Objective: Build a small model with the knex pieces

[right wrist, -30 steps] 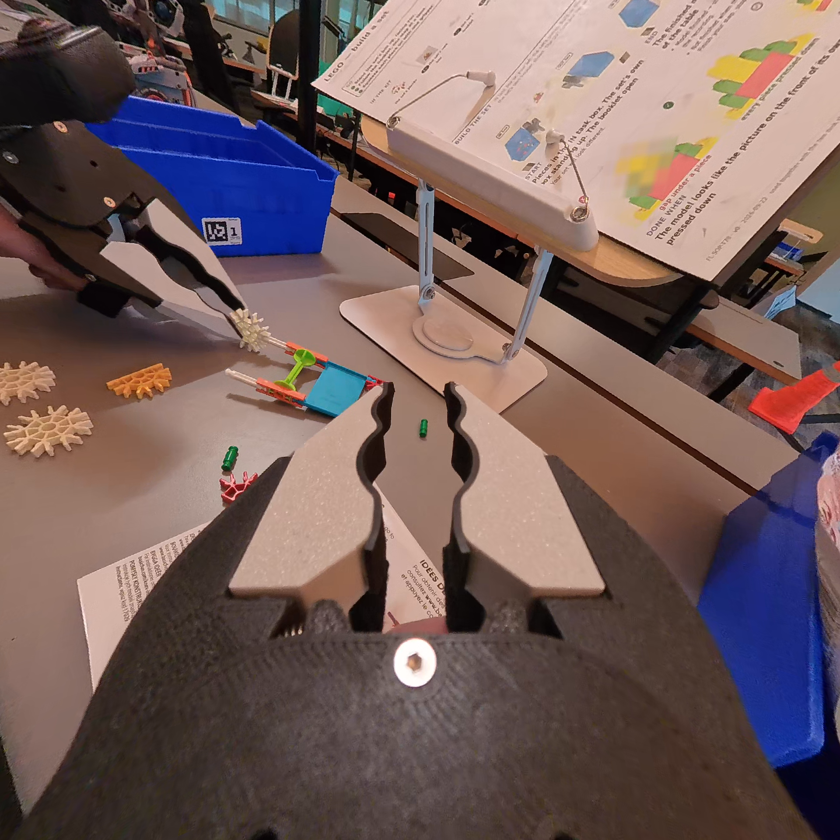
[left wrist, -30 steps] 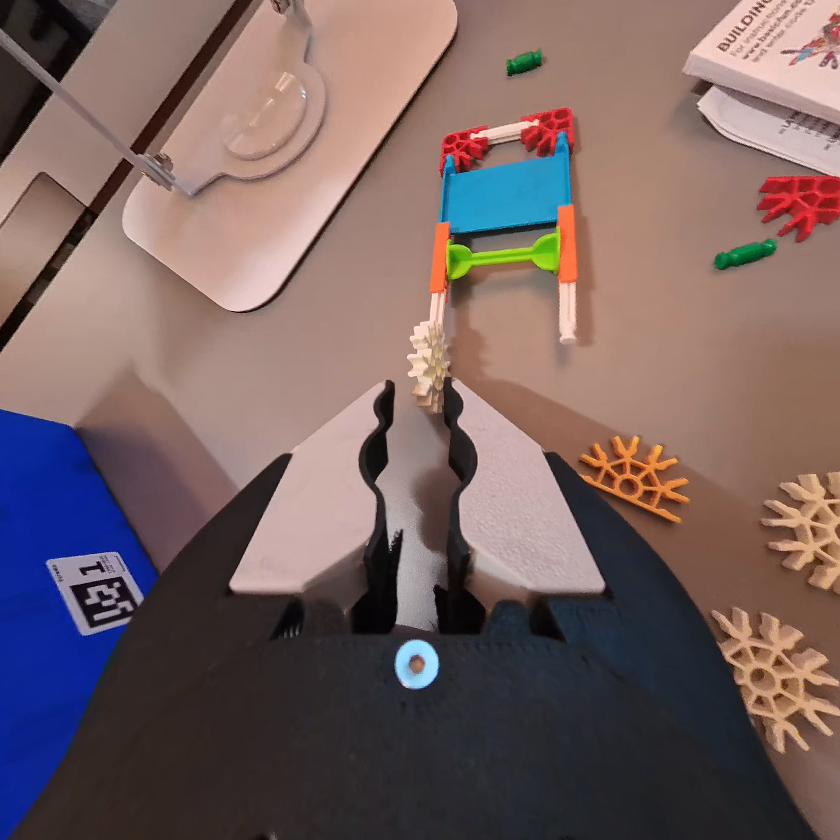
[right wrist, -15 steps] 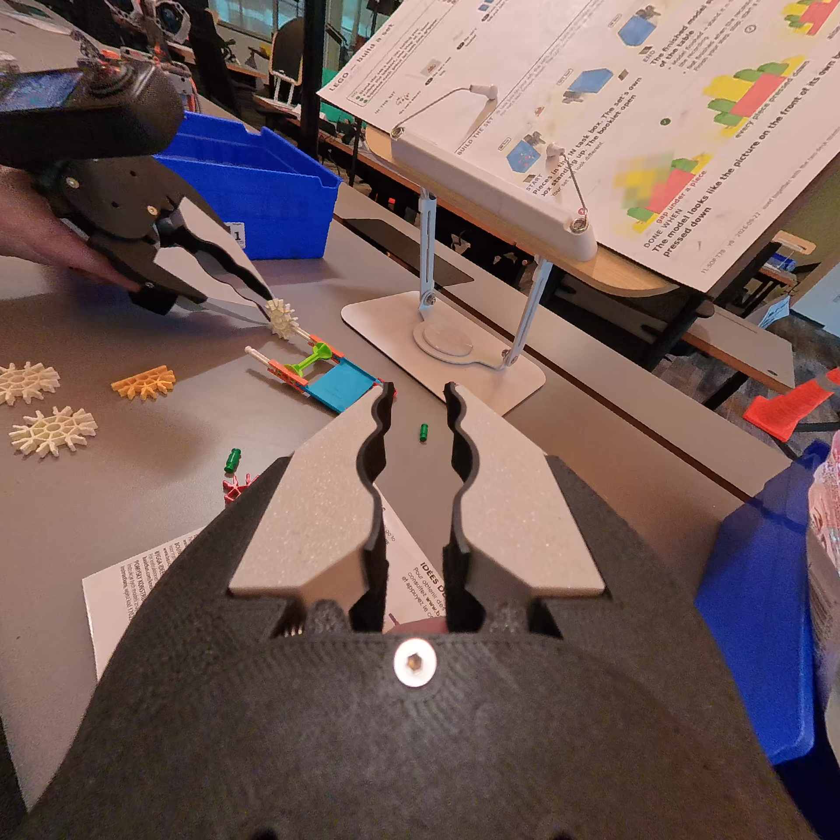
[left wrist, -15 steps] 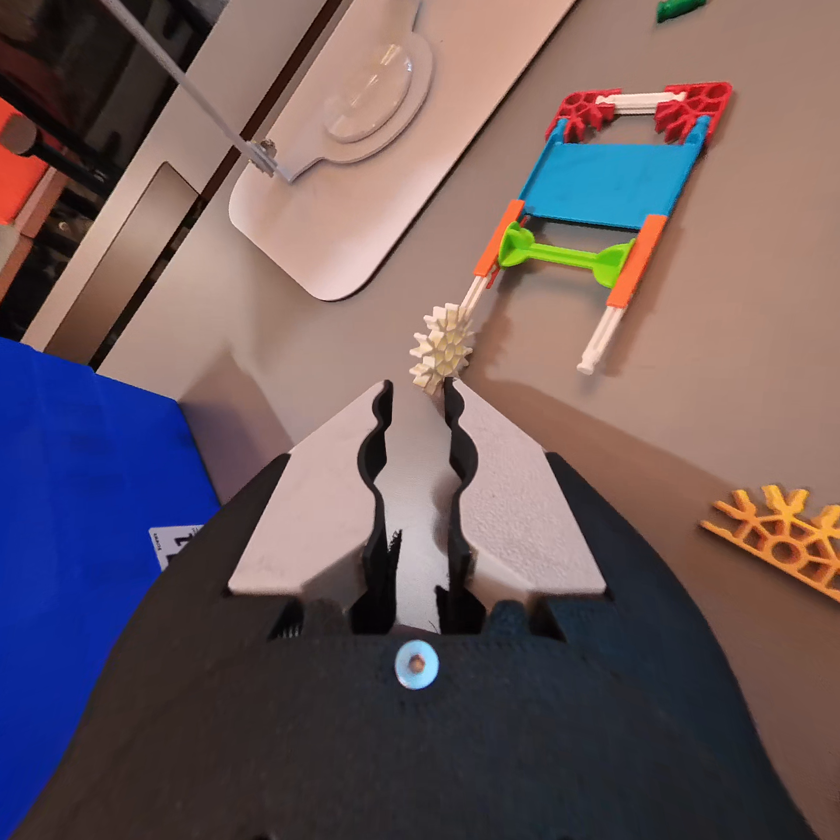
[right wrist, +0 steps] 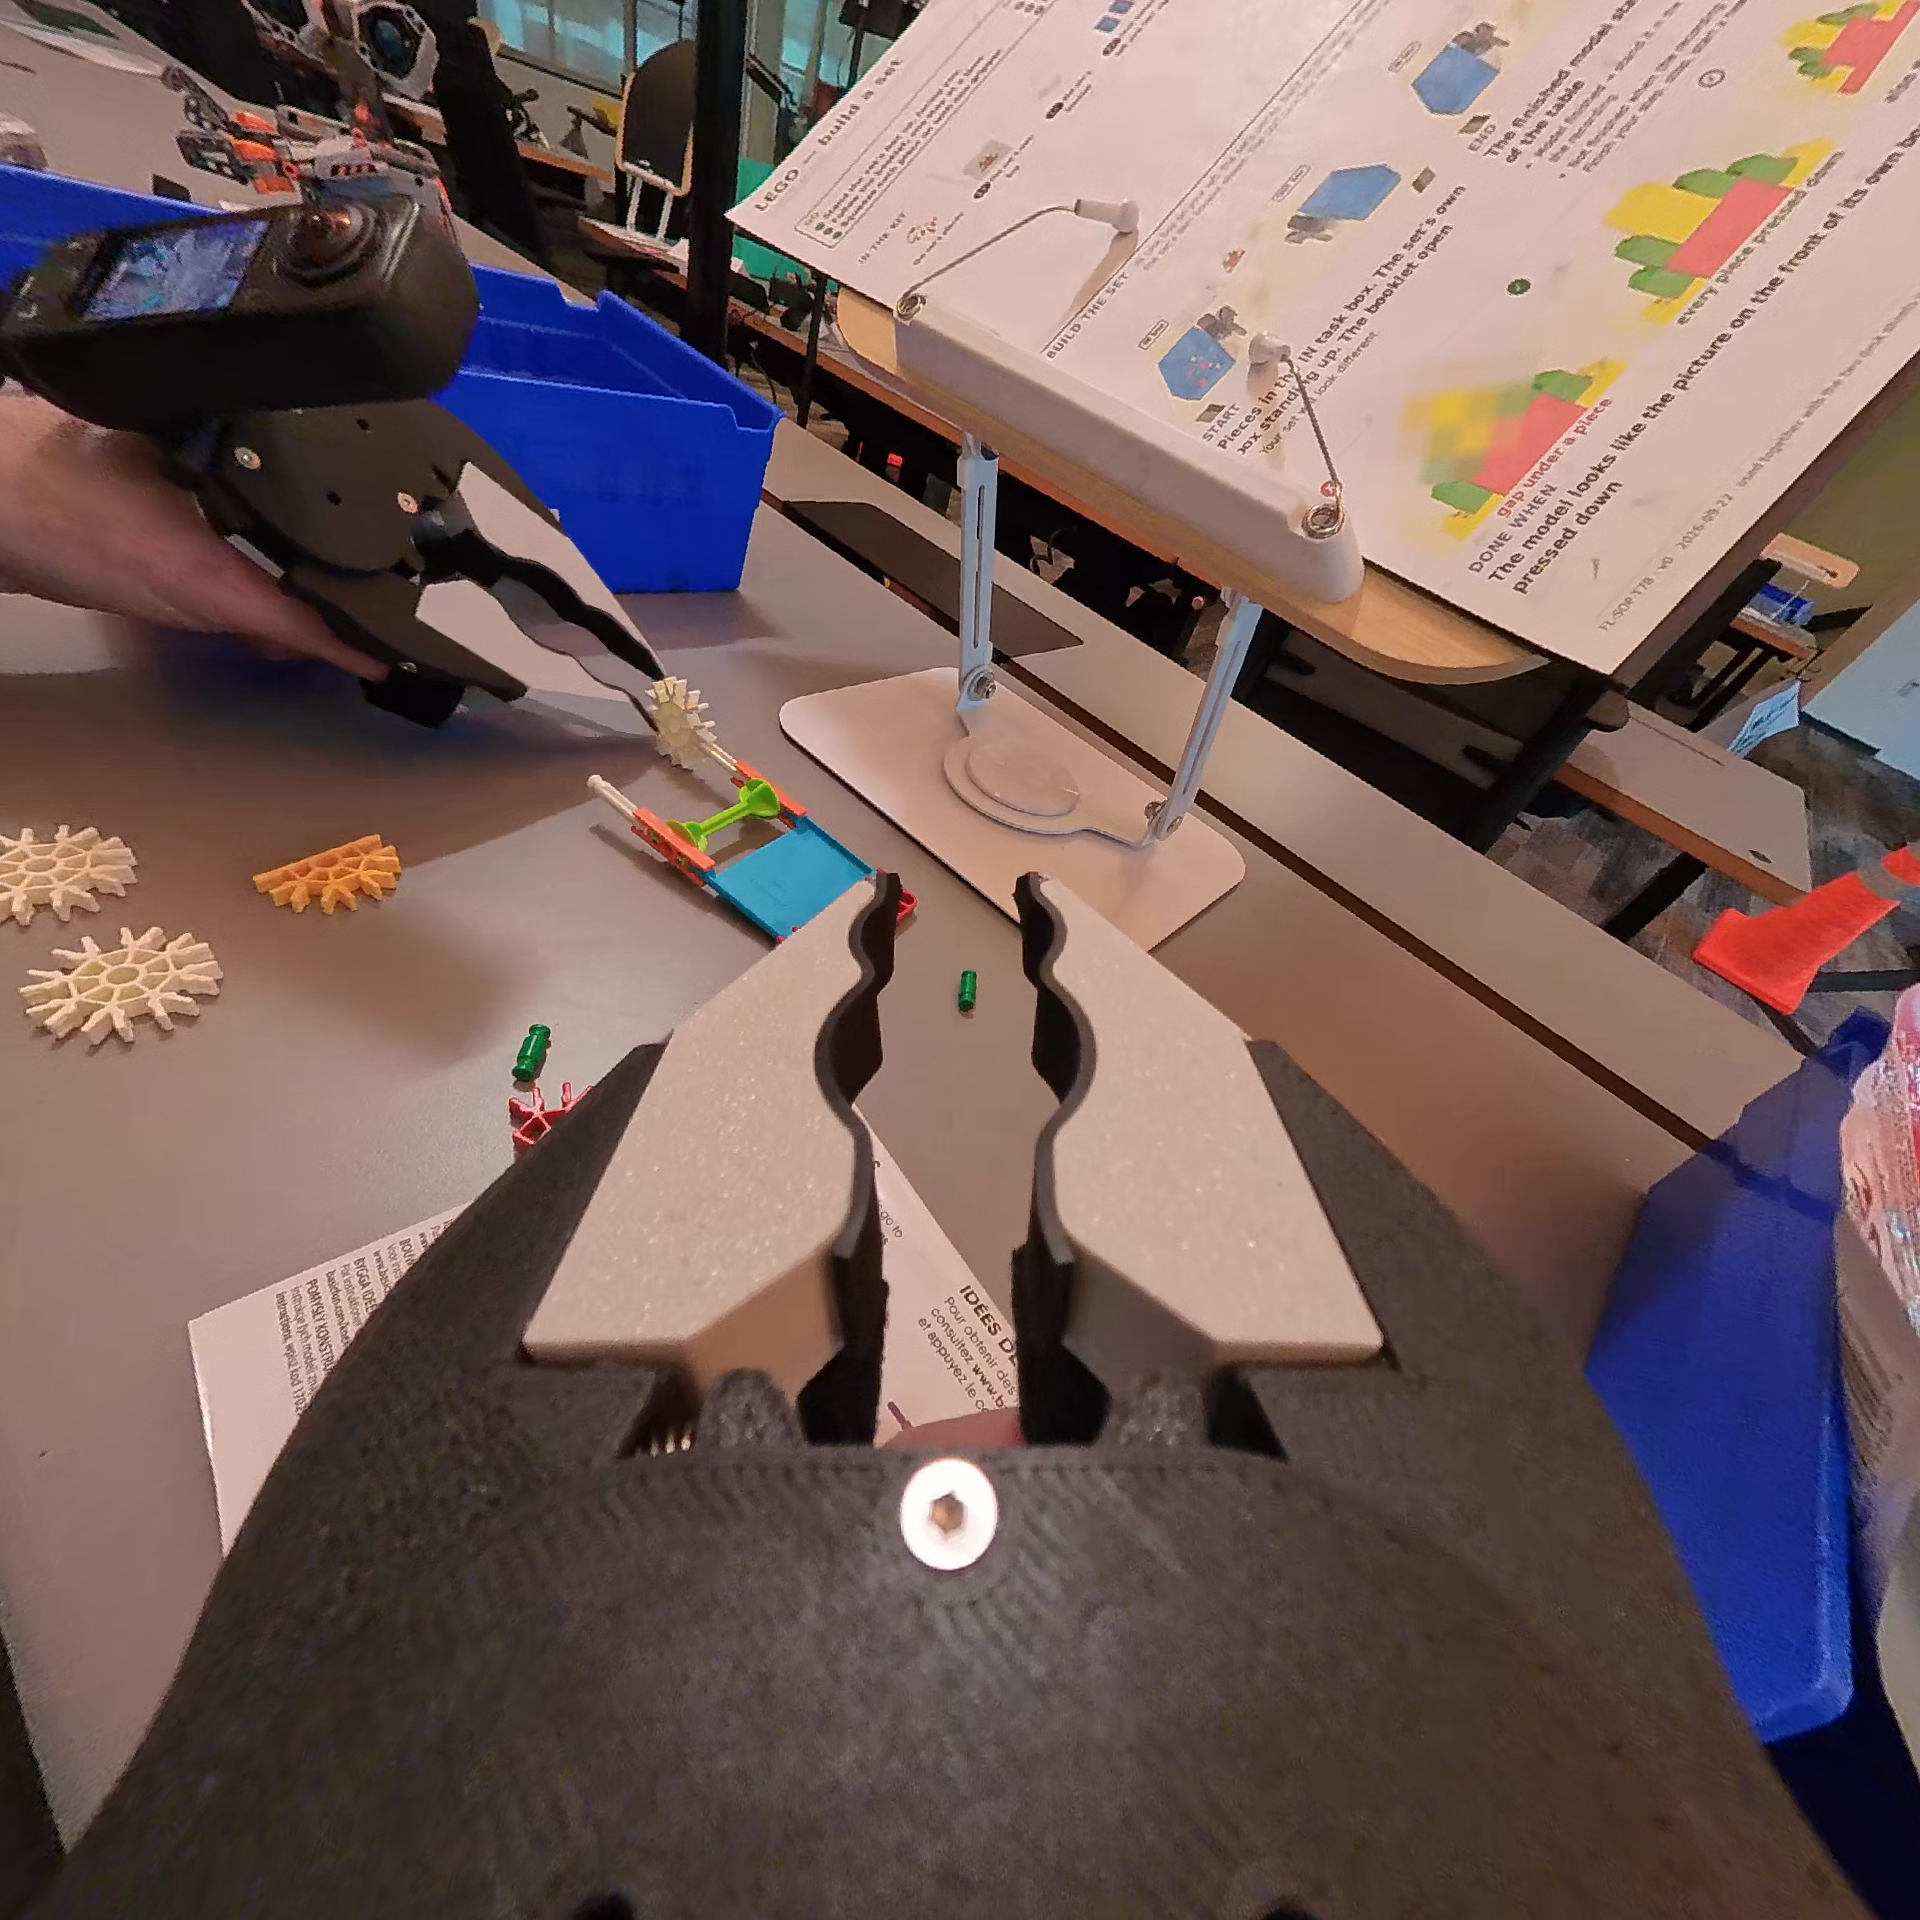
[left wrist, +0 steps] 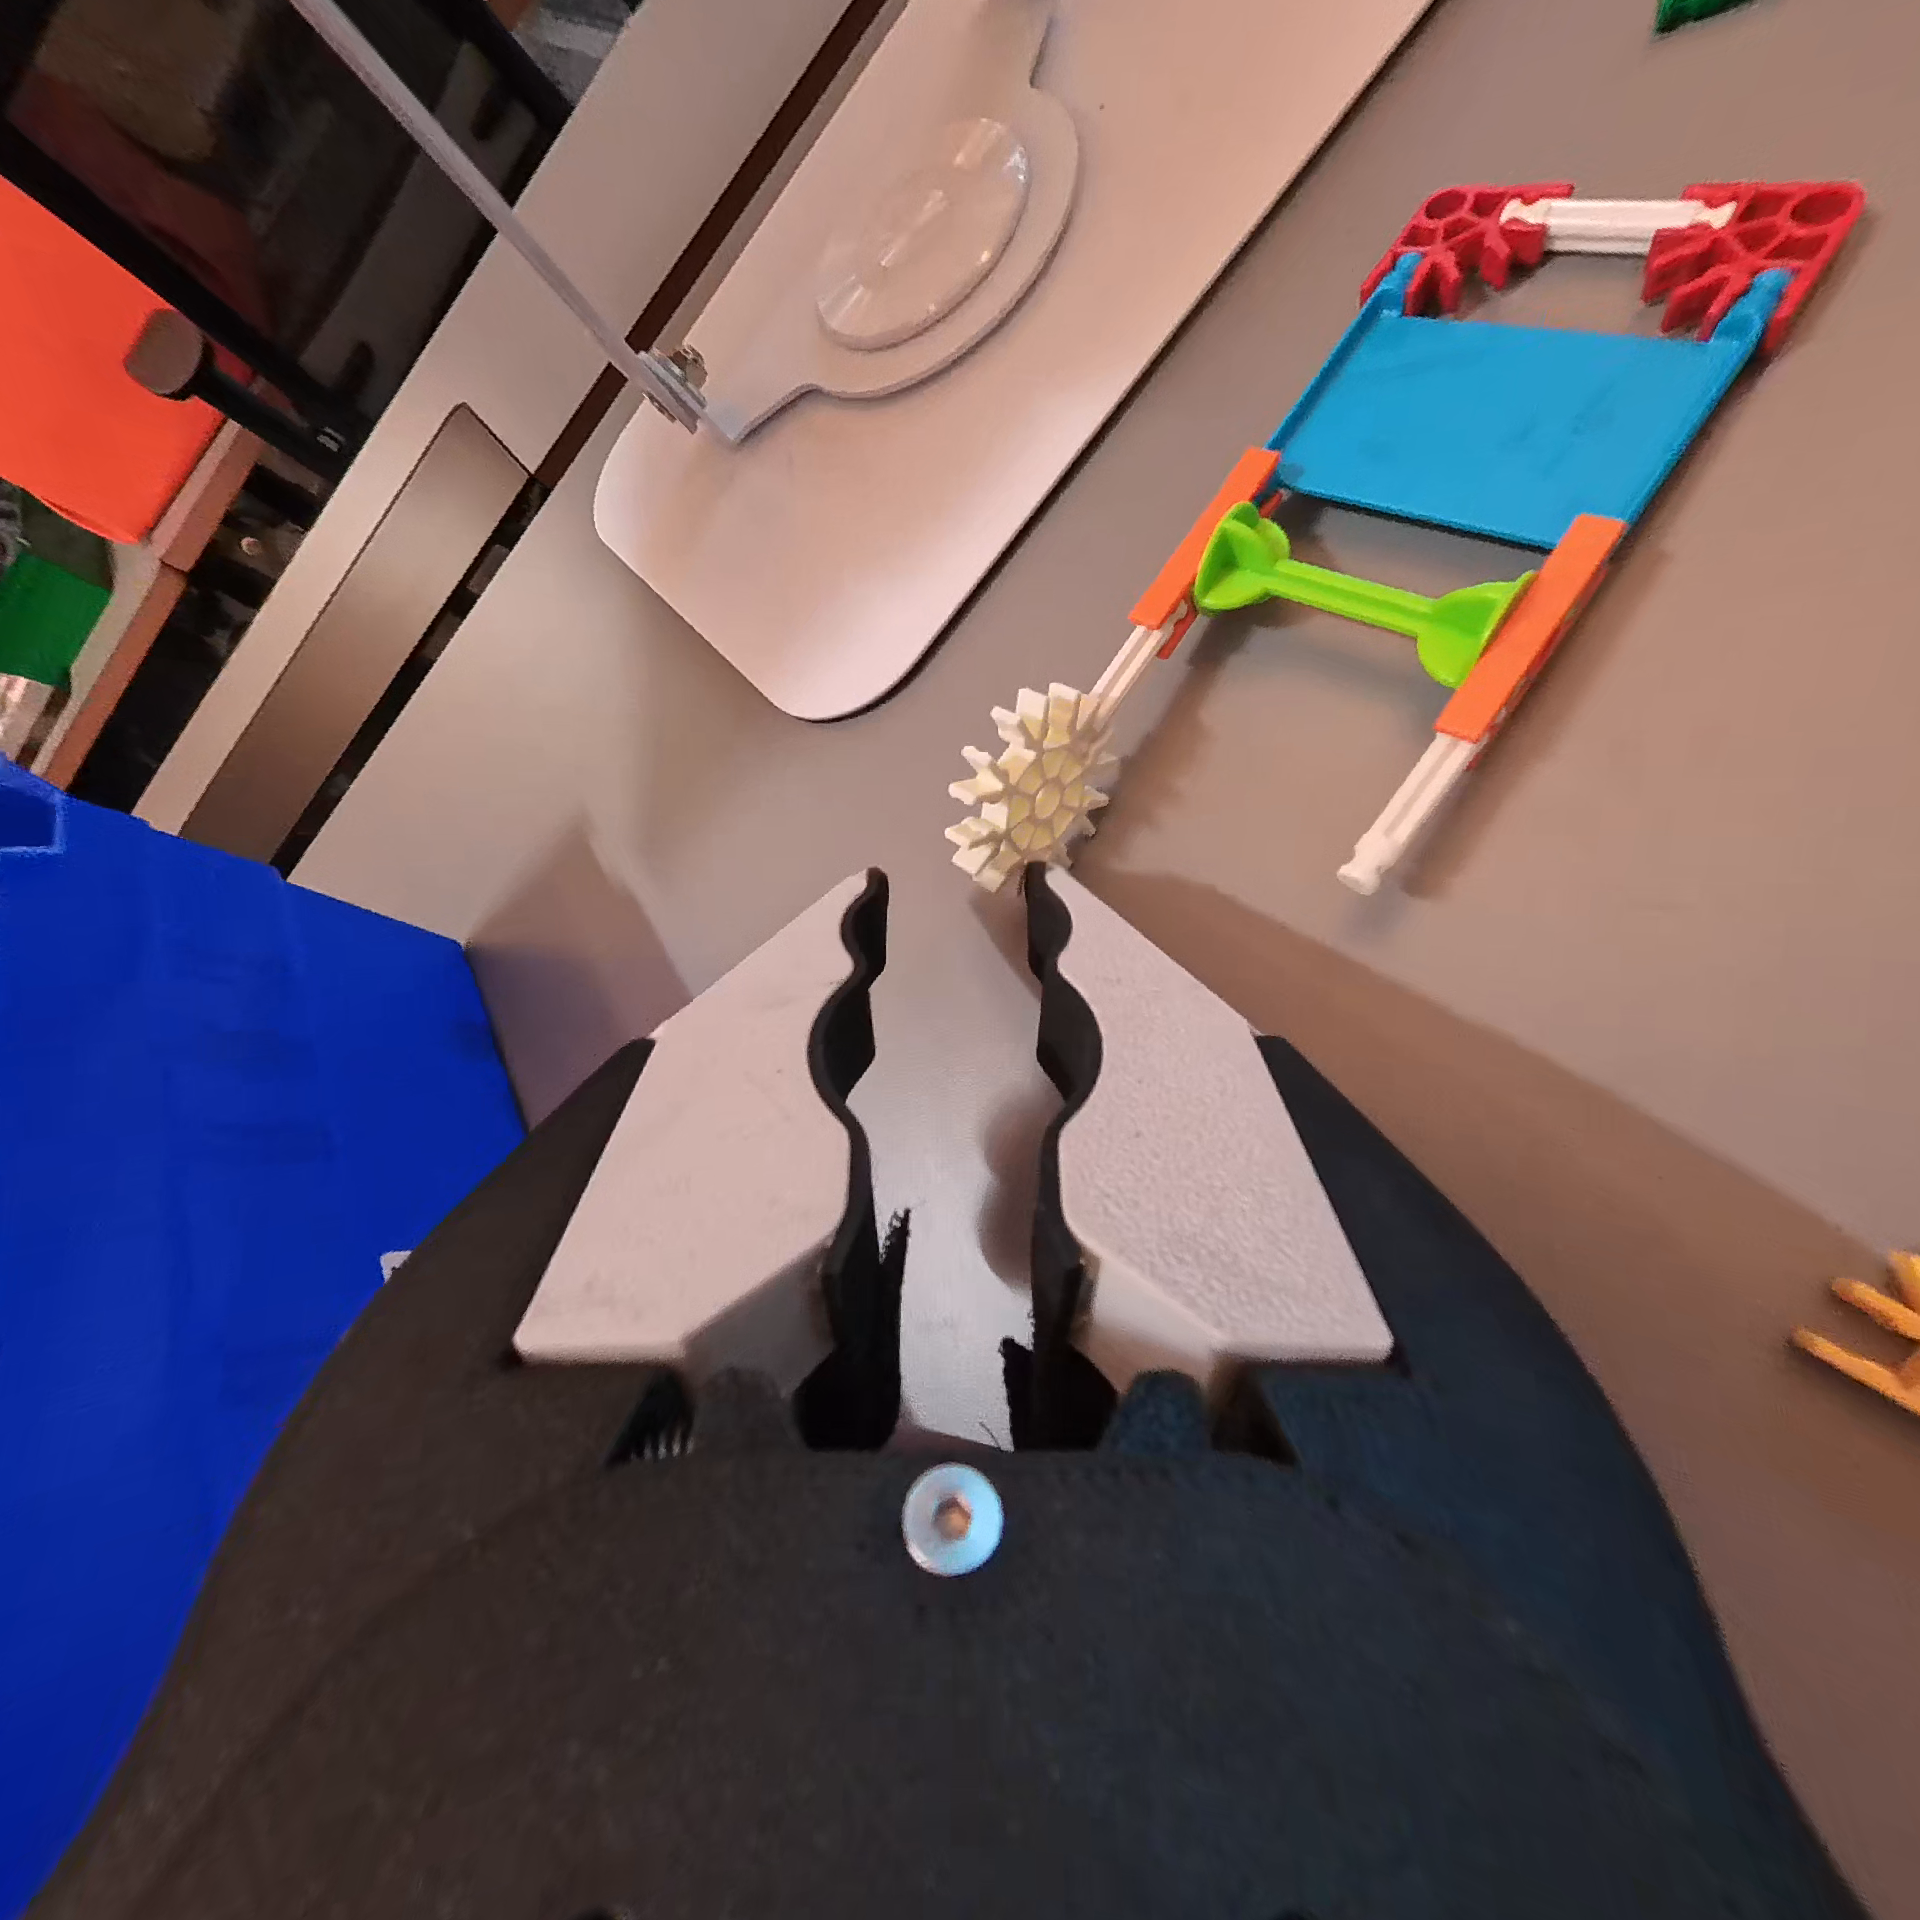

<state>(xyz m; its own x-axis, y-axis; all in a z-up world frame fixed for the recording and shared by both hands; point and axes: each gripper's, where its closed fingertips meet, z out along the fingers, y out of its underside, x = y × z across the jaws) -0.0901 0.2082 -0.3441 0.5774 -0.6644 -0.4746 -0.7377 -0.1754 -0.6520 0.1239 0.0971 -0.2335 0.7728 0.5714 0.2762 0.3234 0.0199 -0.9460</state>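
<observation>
Cream snowflake connector (left wrist: 1031, 792) touching left hand-held gripper (left wrist: 956, 883) tip.

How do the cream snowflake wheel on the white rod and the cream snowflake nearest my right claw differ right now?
The wheel on the rod stands on edge, fixed to the end of the frame's white rod; the loose snowflake lies flat on the table, attached to nothing. The left claw has its tips at the mounted wheel, while nothing touches the loose one. Both are cream, spoked discs of the same kind.
</observation>
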